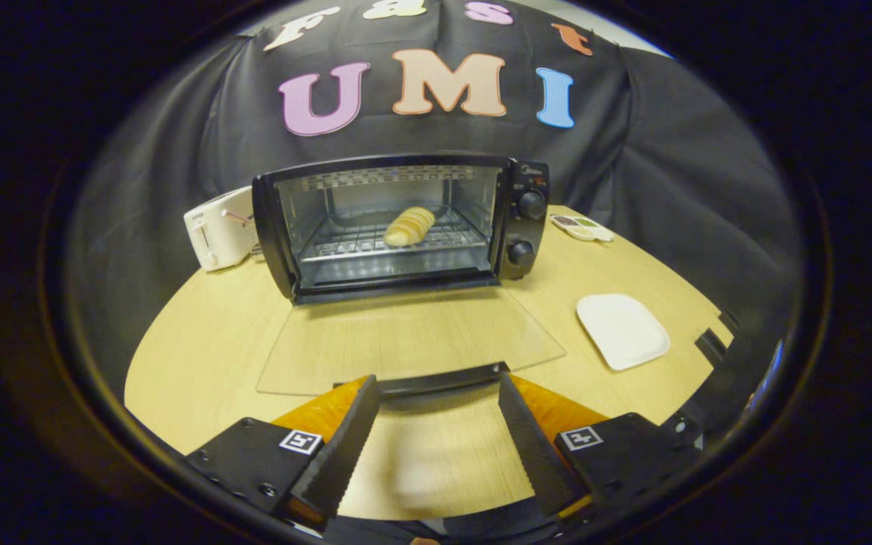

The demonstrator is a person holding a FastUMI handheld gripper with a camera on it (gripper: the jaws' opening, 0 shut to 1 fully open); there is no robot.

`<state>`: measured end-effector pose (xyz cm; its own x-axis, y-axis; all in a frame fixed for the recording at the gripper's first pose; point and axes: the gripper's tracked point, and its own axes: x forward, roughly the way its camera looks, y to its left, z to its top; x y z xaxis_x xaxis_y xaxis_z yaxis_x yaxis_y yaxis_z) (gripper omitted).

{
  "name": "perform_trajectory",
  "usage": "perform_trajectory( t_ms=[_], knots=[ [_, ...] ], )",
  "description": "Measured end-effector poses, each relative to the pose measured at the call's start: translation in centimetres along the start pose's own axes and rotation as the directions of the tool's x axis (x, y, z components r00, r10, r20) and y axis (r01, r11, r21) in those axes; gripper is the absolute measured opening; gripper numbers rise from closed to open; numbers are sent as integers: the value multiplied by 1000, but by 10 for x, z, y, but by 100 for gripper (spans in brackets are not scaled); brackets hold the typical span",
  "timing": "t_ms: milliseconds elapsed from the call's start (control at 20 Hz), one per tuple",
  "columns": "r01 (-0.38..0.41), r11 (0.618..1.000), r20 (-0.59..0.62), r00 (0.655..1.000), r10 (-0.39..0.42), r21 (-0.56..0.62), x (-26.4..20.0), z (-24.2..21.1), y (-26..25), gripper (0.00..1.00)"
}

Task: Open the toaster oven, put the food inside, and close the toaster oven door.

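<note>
A white pop-up toaster (pixel 218 236) stands on the wooden tabletop (pixel 201 356), just left of the toaster oven (pixel 398 223) and partly behind it. The toaster oven sits at the back of the tabletop with its cavity open. Its glass door (pixel 406 341) is folded down flat towards the camera, with the dark door handle (pixel 442 381) along the front edge. Inside, on the wire rack, lies the food, a pale ridged bread roll (pixel 409 225), a little right of the cavity's middle. Two black knobs are set one above the other on the oven's right-hand panel. Right of the oven, at the back, lies a small flat card or dish with coloured patches (pixel 582 226). Nearer, right of the open door, rests a white square plate (pixel 622 330). The gripper (pixel 440 443) has its fingers spread wide with nothing between them, their tips reaching the door handle at either end; whether they touch it I cannot tell.
</note>
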<state>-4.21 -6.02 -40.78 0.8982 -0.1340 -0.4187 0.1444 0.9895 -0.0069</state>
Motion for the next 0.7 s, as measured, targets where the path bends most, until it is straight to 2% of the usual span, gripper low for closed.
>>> perform_trajectory(
  t_ms=[400, 700],
  knots=[
    [-67, 998, -8, 998, 67, 13, 18, -21, 7, 98],
    [-87, 996, -29, 996, 88, 26, 19, -23, 7, 98]
  ],
)
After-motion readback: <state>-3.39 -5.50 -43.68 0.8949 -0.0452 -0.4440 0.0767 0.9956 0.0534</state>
